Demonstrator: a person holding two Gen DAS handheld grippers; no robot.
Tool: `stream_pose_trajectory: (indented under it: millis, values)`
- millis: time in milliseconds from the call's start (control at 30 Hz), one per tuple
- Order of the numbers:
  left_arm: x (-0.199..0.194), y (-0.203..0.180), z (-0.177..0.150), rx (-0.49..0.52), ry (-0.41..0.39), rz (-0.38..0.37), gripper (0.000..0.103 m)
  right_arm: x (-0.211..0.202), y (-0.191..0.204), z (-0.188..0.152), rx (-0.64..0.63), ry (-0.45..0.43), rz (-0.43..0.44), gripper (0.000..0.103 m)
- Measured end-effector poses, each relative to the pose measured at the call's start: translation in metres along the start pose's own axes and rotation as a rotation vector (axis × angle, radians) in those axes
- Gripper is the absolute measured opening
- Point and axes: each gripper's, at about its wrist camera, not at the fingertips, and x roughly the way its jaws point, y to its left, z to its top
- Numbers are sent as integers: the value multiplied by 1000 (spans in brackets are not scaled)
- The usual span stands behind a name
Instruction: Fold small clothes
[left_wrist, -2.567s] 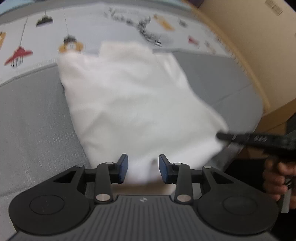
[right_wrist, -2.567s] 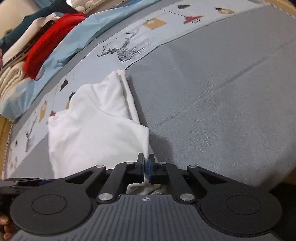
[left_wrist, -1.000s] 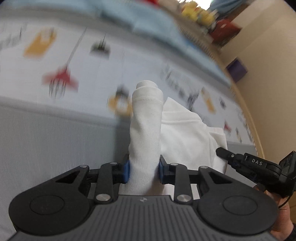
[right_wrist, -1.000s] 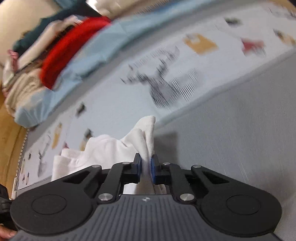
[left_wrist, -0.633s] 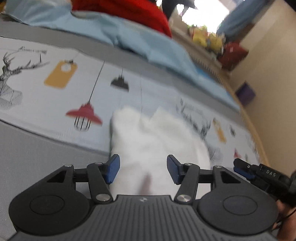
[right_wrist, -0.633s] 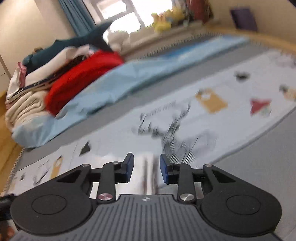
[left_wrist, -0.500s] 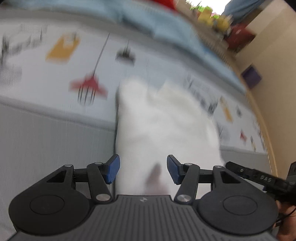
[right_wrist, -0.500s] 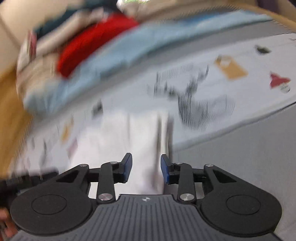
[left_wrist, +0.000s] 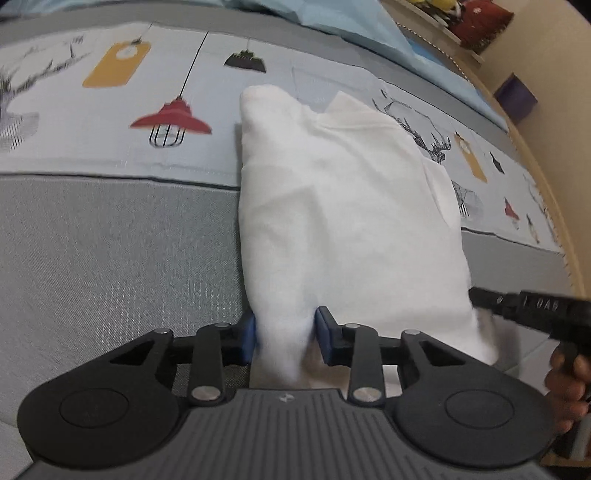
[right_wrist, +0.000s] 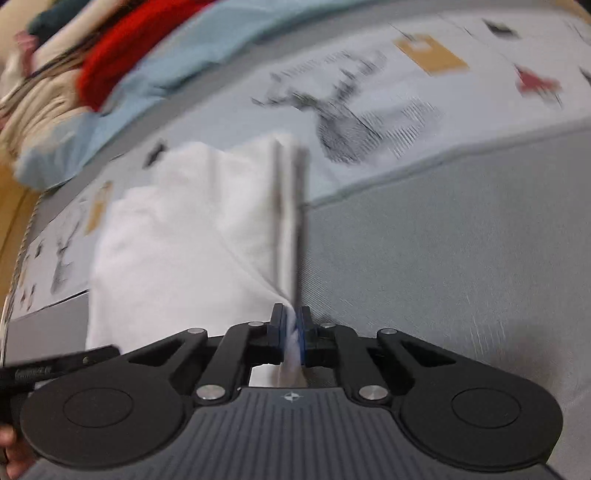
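Here the white garment (left_wrist: 343, 206) lies folded on the bed cover (left_wrist: 110, 251), spanning the grey section and the printed band of lamps and deer behind it. Its far end reaches onto the print; its near edge hangs toward both tools.

Left gripper (left_wrist: 286, 334): the jaws are closing at a moderate gap. A thick bunched fold of the near left corner sits between the blue pads, and the cloth fills the gap from pad to pad. The right gripper's black finger (left_wrist: 517, 304) enters that view from the right edge, just beside the garment's near right corner, with part of the person's hand (left_wrist: 569, 387) below it.

Right gripper (right_wrist: 292, 325): the jaws are closing and stand nearly together. A thin layer of the garment's right edge (right_wrist: 288, 221) is pinched between the pads, and the cloth runs taut from the pinch toward the far end. This view is motion-blurred, so fine detail of the edge cannot be told.

Behind the printed band lie a light blue blanket (right_wrist: 177, 74) and a red cloth item (right_wrist: 122, 48) on a pile of other textiles.
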Motion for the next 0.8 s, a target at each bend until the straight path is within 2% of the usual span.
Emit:
stream_pose_trajectory:
  millis: [133,267,400,500,567,667,733,767,800]
  values:
    - [-5,-5,-2,26,-11,26,41,-7,9,-1,-28,-32,-13,11]
    - [-14,-9,-3,39,-33,52,47,-17,14,-3,-50,-69,-28,11]
    - [-31,-16,-4,67,-91,76,55,-32,25,-10,-140,-96,-43,13]
    - [-39,-24,-9,109,-122,78,55,-34,29,-15,-195,-85,-71,13]
    - [-30,-30,-14,158,-92,82,54,-24,25,-19,-210,-32,-128,13]
    - [3,-37,-31,273,43,214,54,-2,15,-28,-209,58,-211,14]
    - [-7,-42,-34,275,23,233,54,-4,18,-31,-235,40,-219,15]
    - [-21,-47,-35,275,-14,223,54,-11,22,-32,-243,22,-220,15]
    - [-36,-50,-37,277,-60,209,59,-21,25,-34,-243,-4,-214,15]
